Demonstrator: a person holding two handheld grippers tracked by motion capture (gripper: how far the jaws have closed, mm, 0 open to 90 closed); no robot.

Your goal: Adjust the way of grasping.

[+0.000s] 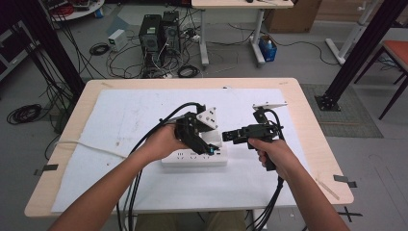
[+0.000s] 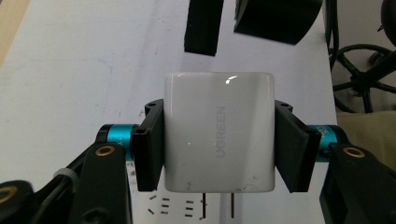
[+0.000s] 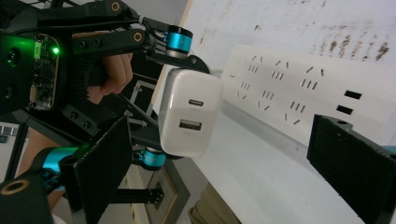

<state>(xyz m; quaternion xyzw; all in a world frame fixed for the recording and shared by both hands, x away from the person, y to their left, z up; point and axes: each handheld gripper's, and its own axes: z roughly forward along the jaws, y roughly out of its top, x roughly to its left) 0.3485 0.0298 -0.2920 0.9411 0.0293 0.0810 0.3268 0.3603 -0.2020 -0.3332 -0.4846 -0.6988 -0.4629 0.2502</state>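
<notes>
In the high view, the left tongs [image 1: 211,147] are hanging over a white power strip [image 1: 192,159] on the desk [image 1: 298,96], the right tongs [image 1: 226,136] just beside them. In the left gripper view, the left tongs [image 2: 219,149] are clamping a white charger [image 2: 218,133], prongs pointing at the strip's sockets. In the right gripper view, the right tongs [image 3: 224,158] are gaping wide, holding nothing, the charger [image 3: 189,112] between and beyond their pads.

I see a glossy, smooth white plastic charger block [image 2: 218,135] with metal prongs, matt black textured gripper pads [image 2: 148,151], a satin white plastic power strip [image 3: 299,88], a matt, stained white sheet [image 1: 125,120] and a pale wooden tabletop [image 1: 308,101].
</notes>
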